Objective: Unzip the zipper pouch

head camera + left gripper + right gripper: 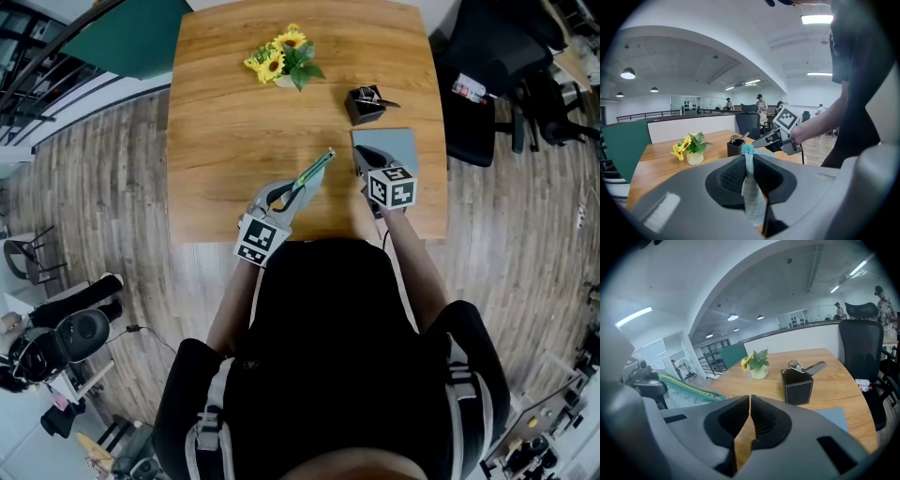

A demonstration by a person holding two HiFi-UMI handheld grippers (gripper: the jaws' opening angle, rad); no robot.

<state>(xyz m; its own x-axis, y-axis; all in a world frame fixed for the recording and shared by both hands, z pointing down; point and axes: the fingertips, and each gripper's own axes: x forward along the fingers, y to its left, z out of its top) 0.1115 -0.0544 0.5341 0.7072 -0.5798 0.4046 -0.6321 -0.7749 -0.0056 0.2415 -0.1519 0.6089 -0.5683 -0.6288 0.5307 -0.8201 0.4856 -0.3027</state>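
Wooden counter (225, 122) has a little sunflower pot (284, 58), a black box (366, 103) and a grey mat (398, 143) on it.

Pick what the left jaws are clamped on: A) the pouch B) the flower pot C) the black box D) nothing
A: the left gripper has its jaws closed on the pale fabric of the pouch. The flower pot and the black box stand untouched further back.

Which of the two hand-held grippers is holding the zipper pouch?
The left hand-held gripper: the zipper pouch is pinched between its jaws. The right hand-held gripper is shut on nothing.
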